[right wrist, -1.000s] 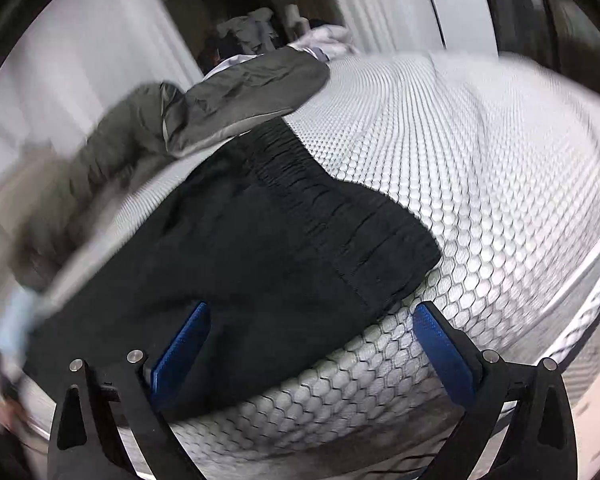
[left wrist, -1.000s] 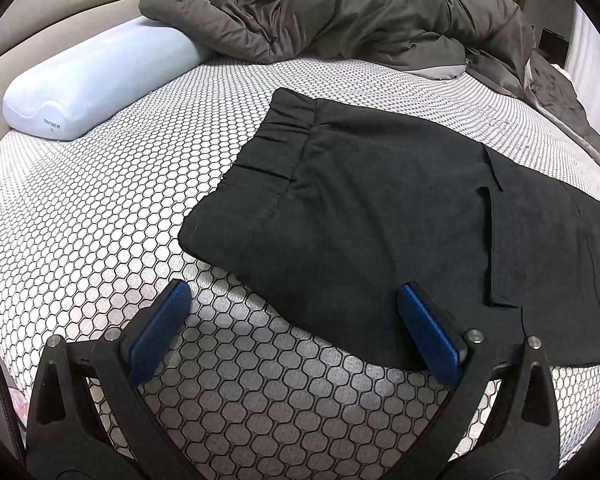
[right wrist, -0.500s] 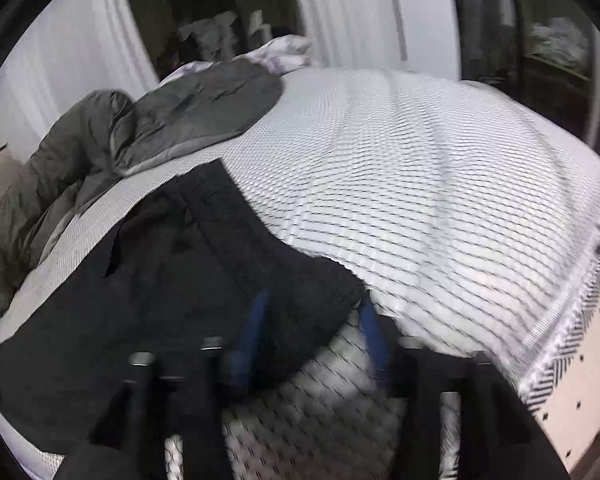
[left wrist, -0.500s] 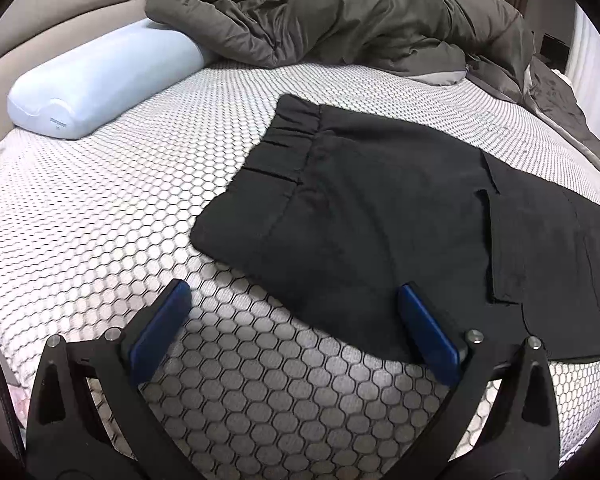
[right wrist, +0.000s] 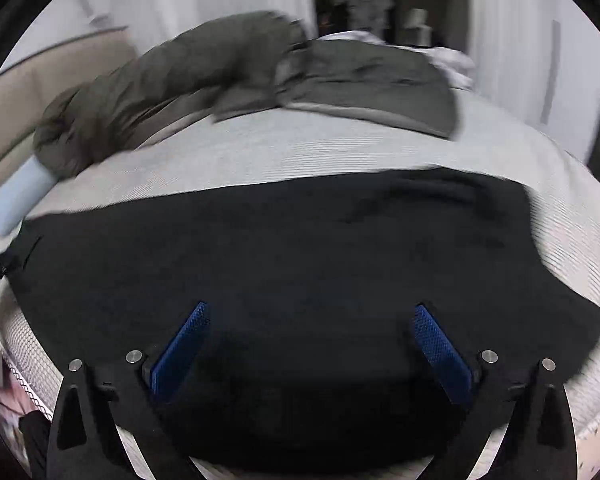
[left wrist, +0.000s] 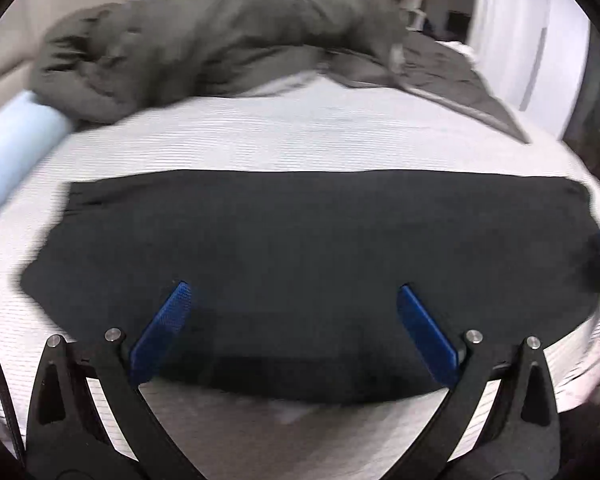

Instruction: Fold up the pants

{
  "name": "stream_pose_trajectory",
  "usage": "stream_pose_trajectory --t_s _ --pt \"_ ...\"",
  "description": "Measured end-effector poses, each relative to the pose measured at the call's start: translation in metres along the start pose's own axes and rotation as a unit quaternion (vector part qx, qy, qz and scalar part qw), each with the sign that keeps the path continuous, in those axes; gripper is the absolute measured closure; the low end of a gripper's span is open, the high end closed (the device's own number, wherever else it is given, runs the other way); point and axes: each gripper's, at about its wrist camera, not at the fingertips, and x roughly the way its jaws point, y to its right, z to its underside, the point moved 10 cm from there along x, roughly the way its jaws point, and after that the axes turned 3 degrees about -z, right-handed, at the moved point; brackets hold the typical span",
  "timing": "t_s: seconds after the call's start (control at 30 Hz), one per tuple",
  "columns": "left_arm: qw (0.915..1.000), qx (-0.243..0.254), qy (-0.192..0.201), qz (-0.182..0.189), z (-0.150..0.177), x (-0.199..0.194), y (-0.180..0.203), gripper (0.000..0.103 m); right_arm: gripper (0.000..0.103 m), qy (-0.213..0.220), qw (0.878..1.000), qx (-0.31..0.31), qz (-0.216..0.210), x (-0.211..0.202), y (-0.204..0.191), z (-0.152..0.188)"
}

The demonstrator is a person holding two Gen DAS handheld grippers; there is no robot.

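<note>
Black pants [left wrist: 300, 232] lie flat and lengthwise across the white patterned bed [left wrist: 300, 140]. In the left wrist view my left gripper [left wrist: 293, 286] hangs open over the pants' near edge, with only cloth below its blue pads [left wrist: 160, 332]. The right wrist view shows the same pants [right wrist: 280, 260] filling the middle. My right gripper [right wrist: 311, 305] is over their near part. Its jaws are opening and stand wide, with nothing pinched between the blue pads [right wrist: 440, 348]. Both views are motion-blurred.
A crumpled grey duvet [left wrist: 204, 32] lies along the far side of the bed, also the duvet [right wrist: 220, 68] in the right view. A light blue pillow [left wrist: 16, 140] sits far left by a beige headboard [left wrist: 4, 60]. The mattress edge [right wrist: 580, 412] is just below the grippers.
Both cameras have swung toward the pants' middle, so the pants now stretch across each view. The right gripper's jaws narrowed half a second ago and have widened again.
</note>
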Motion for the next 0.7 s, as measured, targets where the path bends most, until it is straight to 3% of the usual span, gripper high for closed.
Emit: stream_pose_trajectory --t_s 0.1,0.2,0.27,0.33,0.4,0.47,0.53,0.63,0.7 --pt "0.9982 0.043 -0.027 0.032 0.002 0.024 0.056 0.001 0.001 -0.023 0.999 -0.039 -0.020 0.032 -0.046 -0.004" --pt "0.9909 0.123 -0.055 -0.005 0.015 0.050 0.078 0.000 0.001 -0.054 0.995 -0.082 -0.014 0.061 -0.056 0.000" --pt "0.9915 0.112 -0.066 0.003 0.022 0.058 0.068 0.000 0.001 -0.059 0.994 -0.088 0.007 0.066 -0.036 0.001" --pt "0.9944 0.085 -0.062 0.008 0.025 0.053 0.046 0.000 0.001 -0.049 0.995 -0.071 0.051 0.058 0.010 0.002" --pt "0.9958 0.074 -0.052 -0.011 0.027 0.046 0.019 0.000 0.001 -0.042 0.987 -0.052 0.143 0.045 0.075 0.006" --pt "0.9957 0.067 -0.052 -0.037 0.029 0.044 -0.009 0.000 0.001 -0.038 0.986 -0.019 0.162 0.034 0.116 0.012" --pt "0.9967 0.057 -0.055 -0.020 0.028 0.043 -0.017 0.000 0.001 -0.043 0.984 0.016 0.173 0.027 0.145 0.018" --pt "0.9943 0.081 -0.047 -0.049 0.025 0.035 -0.012 0.001 0.001 -0.037 0.984 0.035 0.171 0.013 0.148 0.015" --pt "0.9947 0.088 -0.037 -0.038 0.019 0.030 -0.006 0.001 0.001 -0.016 0.985 0.033 0.169 0.009 0.138 -0.001"
